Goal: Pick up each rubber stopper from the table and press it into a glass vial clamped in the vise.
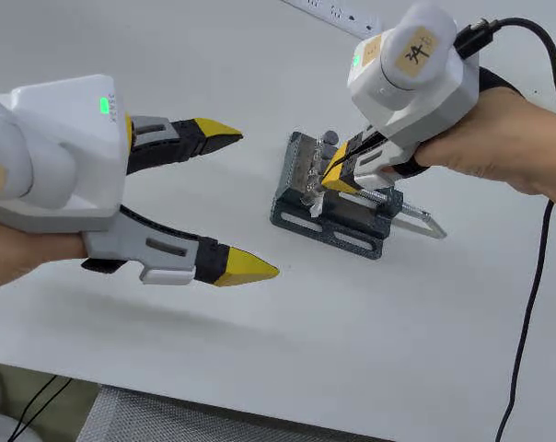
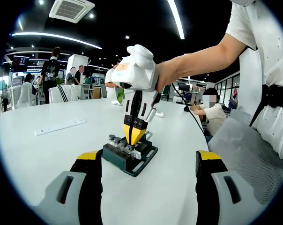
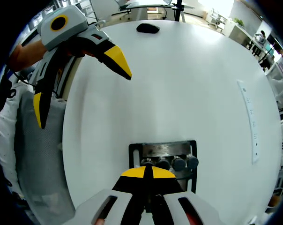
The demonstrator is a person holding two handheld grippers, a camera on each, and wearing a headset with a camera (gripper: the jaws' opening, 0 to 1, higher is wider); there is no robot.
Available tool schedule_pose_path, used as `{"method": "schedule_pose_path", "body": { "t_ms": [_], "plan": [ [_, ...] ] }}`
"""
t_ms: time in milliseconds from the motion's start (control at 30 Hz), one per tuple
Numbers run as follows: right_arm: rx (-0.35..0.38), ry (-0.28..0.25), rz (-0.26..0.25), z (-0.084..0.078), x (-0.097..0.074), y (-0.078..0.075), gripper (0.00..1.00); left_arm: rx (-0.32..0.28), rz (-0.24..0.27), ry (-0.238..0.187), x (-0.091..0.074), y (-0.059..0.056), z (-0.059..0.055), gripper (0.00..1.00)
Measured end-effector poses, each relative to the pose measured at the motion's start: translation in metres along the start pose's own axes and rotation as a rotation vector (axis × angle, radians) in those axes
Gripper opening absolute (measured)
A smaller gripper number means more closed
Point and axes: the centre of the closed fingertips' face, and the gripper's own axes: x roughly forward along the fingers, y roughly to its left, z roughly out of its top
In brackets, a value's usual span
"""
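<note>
White pwr strip is laid flat on round white tabletop; small blk object is seen near its edge. People are seen in bkgd.

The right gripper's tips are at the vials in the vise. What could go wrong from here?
1. The right gripper, jaws shut, sits over one end of the vials; an off-centre push might crack glass.
2. The left gripper hangs open, away from the vise, so nothing steadies it; it might slide or tip.
</note>
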Motion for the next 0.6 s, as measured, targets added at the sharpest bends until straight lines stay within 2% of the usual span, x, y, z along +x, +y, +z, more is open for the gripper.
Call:
{"method": "schedule_pose_path", "body": {
  "t_ms": [467, 600],
  "plan": [
    [-0.008, 0.025, -0.024, 0.0008, 0.0026, -0.0034, 0.00, -0.005, -0.001, -0.013, 0.0024, 0.0022, 0.0024, 0.79],
    [0.014, 0.022, -0.025, 0.0005, 0.0029, -0.0052, 0.00, -0.008, 0.001, -0.014, 0.0024, 0.0027, 0.0025, 0.78]
  ]
}}
